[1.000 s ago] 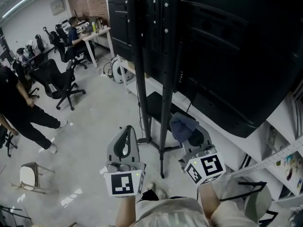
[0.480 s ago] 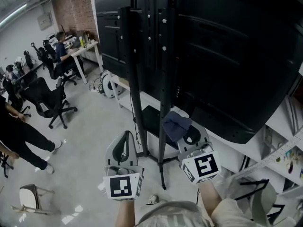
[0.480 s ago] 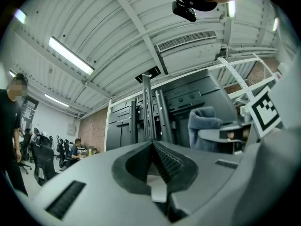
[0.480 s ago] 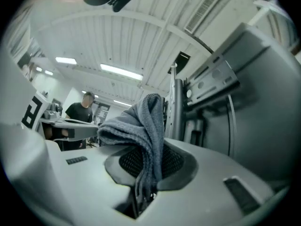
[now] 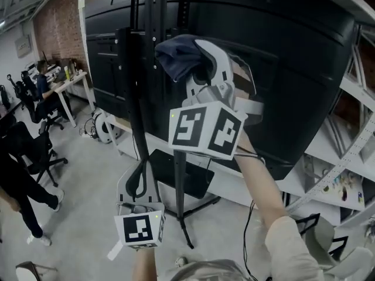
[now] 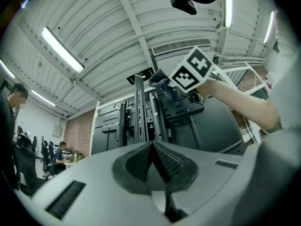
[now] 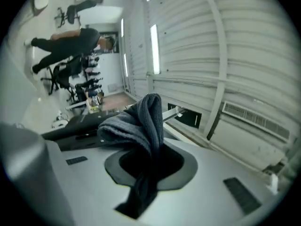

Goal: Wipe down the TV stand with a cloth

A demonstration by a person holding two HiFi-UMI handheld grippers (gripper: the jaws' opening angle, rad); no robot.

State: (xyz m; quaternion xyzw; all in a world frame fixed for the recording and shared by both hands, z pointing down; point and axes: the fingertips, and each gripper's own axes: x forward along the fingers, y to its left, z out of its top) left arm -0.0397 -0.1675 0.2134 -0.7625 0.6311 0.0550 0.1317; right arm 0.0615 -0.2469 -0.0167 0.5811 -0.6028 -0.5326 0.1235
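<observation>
The black TV stand has upright poles and a flat base on the floor, and carries a big dark TV. My right gripper is raised high against the top of the poles, shut on a dark blue cloth. In the right gripper view the cloth bulges out between the shut jaws of the right gripper. My left gripper hangs low beside the poles, shut and empty. The left gripper view shows the left gripper, the poles and the cloth.
White shelving stands at the right behind the TV. A cable reel lies on the floor at the left, with a desk, office chairs and people beyond. A person's legs stand near the left edge.
My right gripper has risen with the cloth from near the stand's base up to the top of the poles. The left gripper stays low.
</observation>
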